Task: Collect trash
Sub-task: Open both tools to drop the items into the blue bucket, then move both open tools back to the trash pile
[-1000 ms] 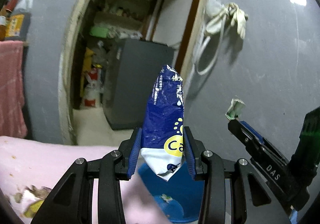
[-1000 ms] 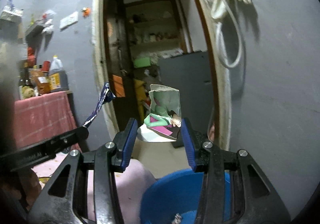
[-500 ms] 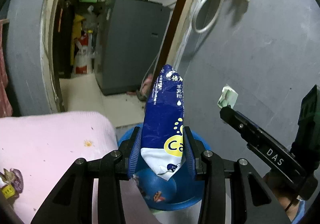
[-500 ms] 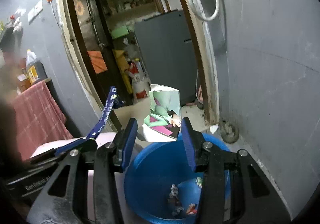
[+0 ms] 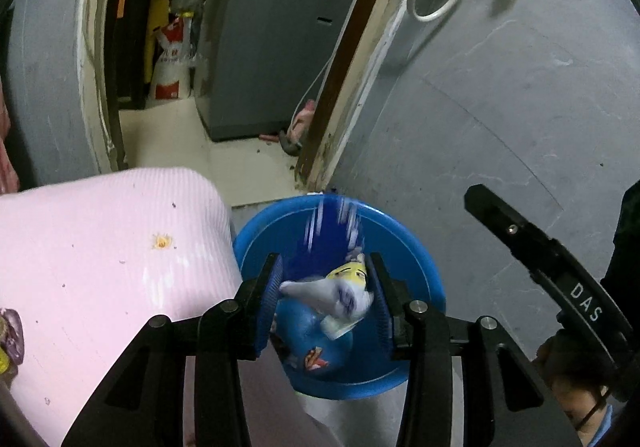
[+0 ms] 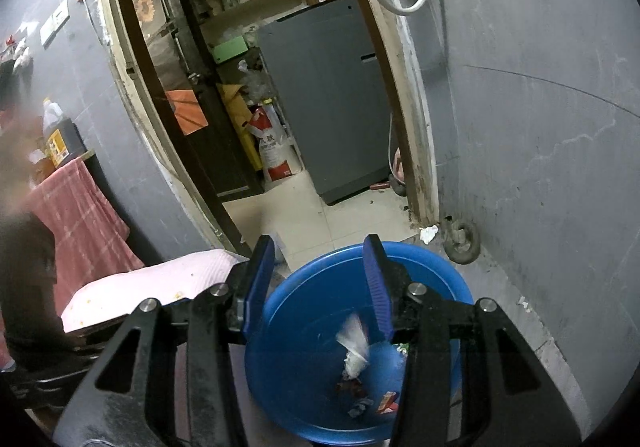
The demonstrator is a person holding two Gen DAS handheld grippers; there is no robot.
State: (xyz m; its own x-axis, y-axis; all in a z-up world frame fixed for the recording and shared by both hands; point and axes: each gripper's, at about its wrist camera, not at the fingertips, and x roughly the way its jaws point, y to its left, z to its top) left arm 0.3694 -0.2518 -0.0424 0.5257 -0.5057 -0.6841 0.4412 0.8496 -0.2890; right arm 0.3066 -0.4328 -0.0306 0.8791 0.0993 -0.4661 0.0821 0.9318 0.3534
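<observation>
A blue basin (image 5: 276, 231) (image 6: 288, 347) stands on the floor beside the pink-covered table. My left gripper (image 5: 325, 263) hangs over it with its jaws opening. The blue, white and yellow packet (image 5: 340, 291) is tipped over and blurred, dropping between the pads and free of them. My right gripper (image 6: 319, 247) is open above the basin with nothing between its fingers. A pale wrapper (image 6: 354, 339), blurred, falls below it into the basin. Several scraps (image 6: 360, 395) lie on the basin's bottom. In the left wrist view my right gripper (image 5: 480, 199) reaches in from the right.
The pink-covered table (image 5: 100, 267) has crumbs and wrappers (image 5: 10, 339) at its left edge. Behind the basin is a doorway with a grey appliance (image 5: 272, 47) and a sack (image 6: 272, 151). A grey wall (image 6: 540, 127) runs along the right. A red checked cloth (image 6: 80, 215) hangs at left.
Both grippers tipped down over the blue basin. The blue packet left the left jaws and is falling. The green wrapper is gone from the right jaws, and a pale wrapper drops into the basin.
</observation>
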